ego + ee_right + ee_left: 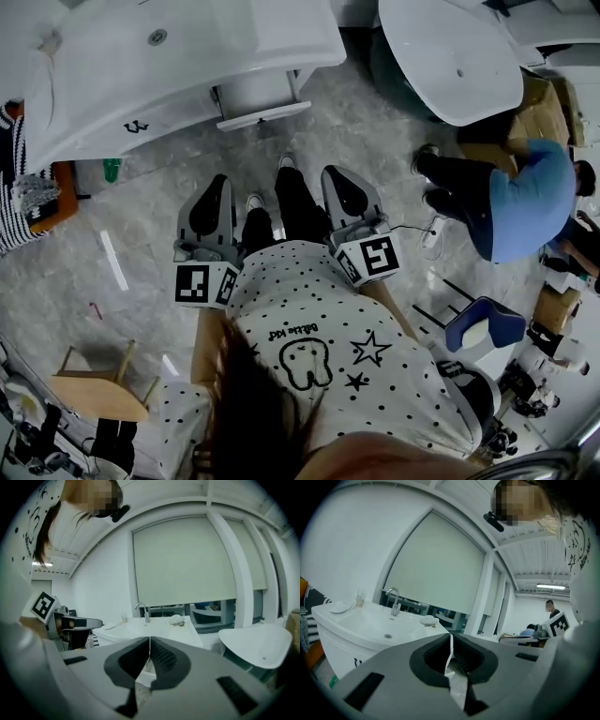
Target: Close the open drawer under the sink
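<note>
Risk: grey left gripper [214,200] and grey right gripper [343,195], jaws closed on nothing, well apart from white open drawer [263,114] below front edge of white sink [169,58]; off-centre push may skew or jam it.

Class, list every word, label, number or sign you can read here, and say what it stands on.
"billie kid", upside down, first letter unsure: on the person's dotted shirt.
Black mark on the sink cabinet: too small to read.
Markers on the left cube and the right cube: square patterns, no letters.
</note>
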`<act>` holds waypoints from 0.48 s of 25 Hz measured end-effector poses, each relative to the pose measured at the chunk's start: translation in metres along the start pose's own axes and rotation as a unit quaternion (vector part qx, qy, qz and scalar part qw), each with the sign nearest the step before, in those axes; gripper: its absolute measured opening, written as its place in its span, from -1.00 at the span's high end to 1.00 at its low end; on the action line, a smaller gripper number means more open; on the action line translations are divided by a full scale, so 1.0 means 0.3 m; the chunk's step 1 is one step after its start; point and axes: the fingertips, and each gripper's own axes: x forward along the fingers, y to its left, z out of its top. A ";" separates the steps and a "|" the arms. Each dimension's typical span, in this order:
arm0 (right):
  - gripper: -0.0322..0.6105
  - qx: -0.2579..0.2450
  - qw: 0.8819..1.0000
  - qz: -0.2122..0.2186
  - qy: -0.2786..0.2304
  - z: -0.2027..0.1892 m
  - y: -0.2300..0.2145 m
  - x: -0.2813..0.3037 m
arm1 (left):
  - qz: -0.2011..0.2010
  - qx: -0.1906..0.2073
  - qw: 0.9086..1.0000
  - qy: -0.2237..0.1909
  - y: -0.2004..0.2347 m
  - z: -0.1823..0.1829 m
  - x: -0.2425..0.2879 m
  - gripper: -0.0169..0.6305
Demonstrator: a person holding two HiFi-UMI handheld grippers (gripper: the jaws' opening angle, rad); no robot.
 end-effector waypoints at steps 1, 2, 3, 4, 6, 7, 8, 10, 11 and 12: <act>0.86 -0.003 1.000 0.007 0.000 0.013 -0.024 0.024 | 0.008 0.000 1.000 -0.005 0.007 0.009 0.026 0.88; 0.86 -0.006 1.000 0.015 -0.001 0.027 -0.051 0.046 | 0.017 0.000 1.000 -0.010 0.013 0.018 0.051 0.88; 0.86 -0.010 1.000 0.023 -0.003 0.044 -0.080 0.067 | 0.027 0.000 1.000 -0.016 0.015 0.029 0.076 0.88; 0.86 -0.014 0.999 0.030 -0.006 0.062 -0.111 0.087 | 0.036 0.001 0.999 -0.022 0.017 0.041 0.101 0.88; 0.86 -0.021 0.999 0.039 -0.010 0.092 -0.174 0.126 | 0.050 0.002 0.998 -0.032 0.018 0.063 0.156 0.88; 0.86 -0.023 0.999 0.043 -0.011 0.102 -0.204 0.146 | 0.058 0.002 0.998 -0.035 0.018 0.069 0.184 0.88; 0.86 -0.025 0.998 0.048 -0.011 0.109 -0.233 0.163 | 0.065 0.002 0.997 -0.038 0.018 0.071 0.208 0.88; 0.86 -0.029 0.998 0.058 -0.009 0.114 -0.284 0.192 | 0.080 0.001 0.996 -0.043 0.011 0.068 0.243 0.88; 0.86 -0.029 0.998 0.062 -0.006 0.114 -0.305 0.204 | 0.086 0.000 0.995 -0.044 0.006 0.065 0.255 0.88; 0.86 -0.029 0.997 0.065 -0.003 0.112 -0.322 0.215 | 0.091 -0.002 0.995 -0.044 0.003 0.062 0.264 0.88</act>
